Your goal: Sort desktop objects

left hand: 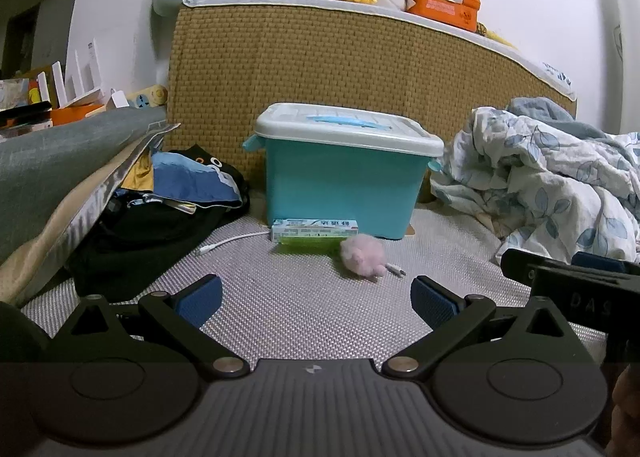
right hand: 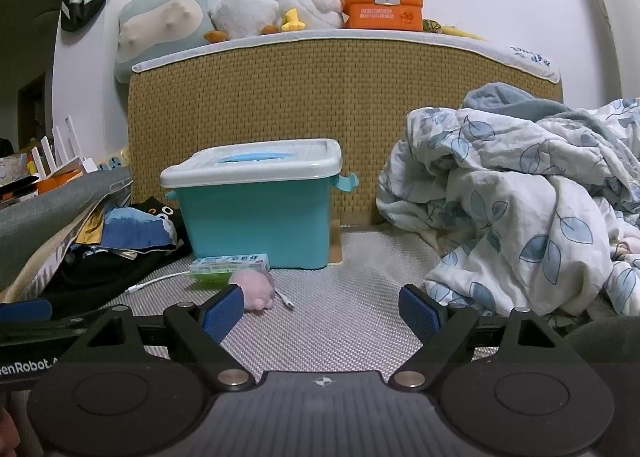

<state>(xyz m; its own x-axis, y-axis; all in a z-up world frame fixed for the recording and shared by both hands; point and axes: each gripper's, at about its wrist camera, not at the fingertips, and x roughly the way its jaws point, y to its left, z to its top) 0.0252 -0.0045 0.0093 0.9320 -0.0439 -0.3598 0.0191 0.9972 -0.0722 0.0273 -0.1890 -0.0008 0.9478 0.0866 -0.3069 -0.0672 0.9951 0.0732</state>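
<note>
Two grippers hang low over the woven grey mat [left hand: 304,321], side by side, and neither has anything in it. From where things lie, I'd judge the sorting is at its very start: the loose items are on the mat and the lid [left hand: 344,129] is shut on the teal storage box [left hand: 340,185].

Far left lies a heap of dark clothes [left hand: 160,217] against a grey cushion [left hand: 60,161]. Near its right edge a white cable [left hand: 232,241] trails across the mat. Next comes a green-and-white carton [left hand: 314,235], lying flat and touching the foot of the box. Just right of it sits a small pink fluffy toy [left hand: 364,255], with a white cable plug [left hand: 394,269] beside it. Further right, a crumpled leaf-print quilt [right hand: 520,209] fills that side.

The left gripper [left hand: 316,301] points straight at the carton and toy, level with the mat, fingers spread wide and released. The right gripper [right hand: 322,307] sits just to its right, also low and level, fingers equally apart and clasping nothing; in its own view the pink toy peeks out behind its left pad [right hand: 222,311], near but seemingly not touching.

The next move, I'd guess, calls for one gripper to unlatch the box's side clips and lift the lid, or else to close on the soft toy first. The toy will squash easily; the carton, tight against the box, needs sliding clear before a pinch.
</note>
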